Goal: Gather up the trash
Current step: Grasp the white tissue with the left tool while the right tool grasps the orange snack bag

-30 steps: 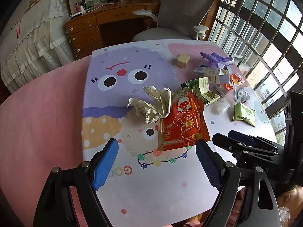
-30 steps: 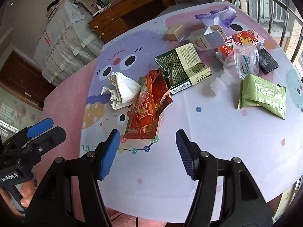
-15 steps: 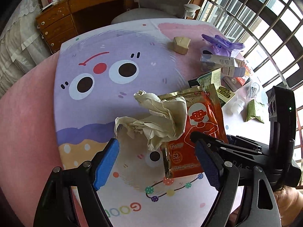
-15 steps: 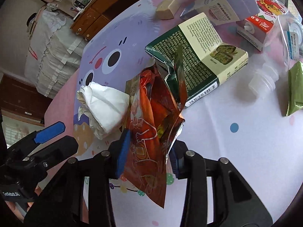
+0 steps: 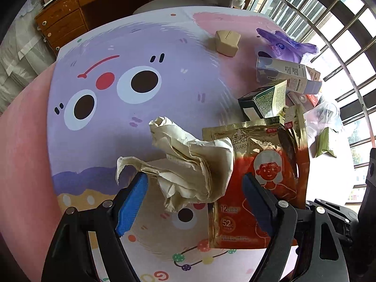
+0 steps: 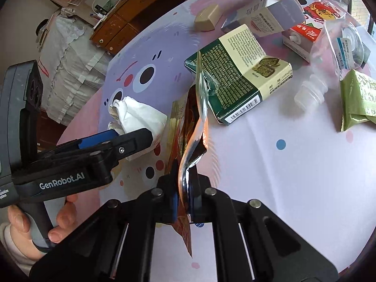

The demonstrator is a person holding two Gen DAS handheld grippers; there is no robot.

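A crumpled white paper wad [image 5: 188, 166] lies on the cartoon table mat [image 5: 117, 54], between the blue pads of my left gripper [image 5: 195, 195], which stands open around it. Just right of it is an orange and gold warm-patch packet [image 5: 263, 181]. My right gripper [image 6: 184, 199] is shut on that packet [image 6: 195, 127], whose foil edge stands up between the jaws. The right wrist view shows the paper wad [image 6: 138, 117] just beyond the left gripper's fingers [image 6: 131, 138], with a hand [image 6: 61, 221] on its handle.
More litter lies to the right: a green and cream carton [image 6: 239, 82], a grey-white carton [image 6: 270, 14], a red drink box [image 6: 312, 28], a clear plastic bag [image 6: 343, 44], a small plastic bottle [image 6: 310, 94], a green packet [image 6: 359, 101], a purple bag [image 5: 284, 47], a tan block [image 5: 226, 42]. Desk and chair stand behind.
My left gripper moved forward until its open fingers flank the paper wad. My right gripper closed fully on the orange packet and lifted its edge upright.
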